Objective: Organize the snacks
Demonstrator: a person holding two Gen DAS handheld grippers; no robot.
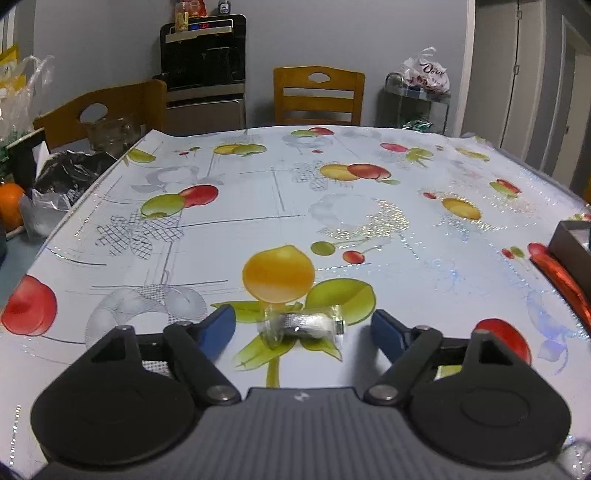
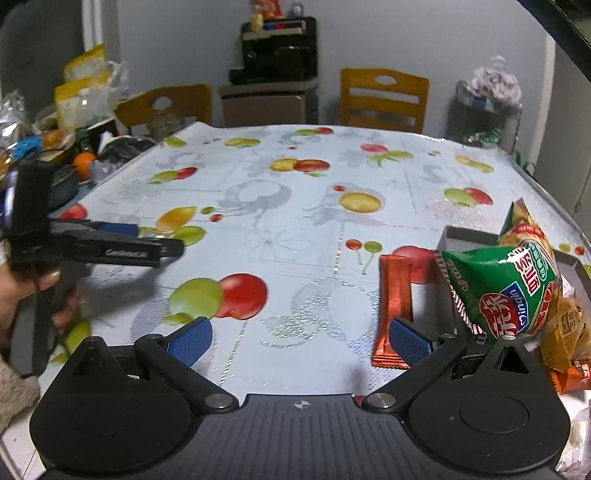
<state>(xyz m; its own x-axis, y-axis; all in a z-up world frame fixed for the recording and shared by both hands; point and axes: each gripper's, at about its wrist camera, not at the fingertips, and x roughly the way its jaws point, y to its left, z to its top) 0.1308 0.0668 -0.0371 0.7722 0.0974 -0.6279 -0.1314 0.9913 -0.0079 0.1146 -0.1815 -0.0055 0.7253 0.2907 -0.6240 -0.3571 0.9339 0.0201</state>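
Low in the left wrist view, the left claw [image 1: 303, 328] stands parted around a small clear-wrapped silvery candy [image 1: 304, 325] on the fruit-print table [image 1: 332, 221], pads not touching it. Low in the right wrist view, the right claw [image 2: 301, 338] is released and empty, its right pad beside an orange-red stick packet [image 2: 393, 310]; a green snack bag [image 2: 506, 291] sits at right by a grey box [image 2: 469, 236].

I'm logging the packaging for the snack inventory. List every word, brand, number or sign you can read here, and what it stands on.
"Qinqin": on the green snack bag, seen rotated; its large Chinese characters are too distorted to quote.
"Dove", partly legible: on the white plastic bag on the cart by the back wall.
Red and blue digits: display of the black appliance, too blurred.
Pale lettering: side of the left gripper, too blurred.
Orange stick packet: none readable.
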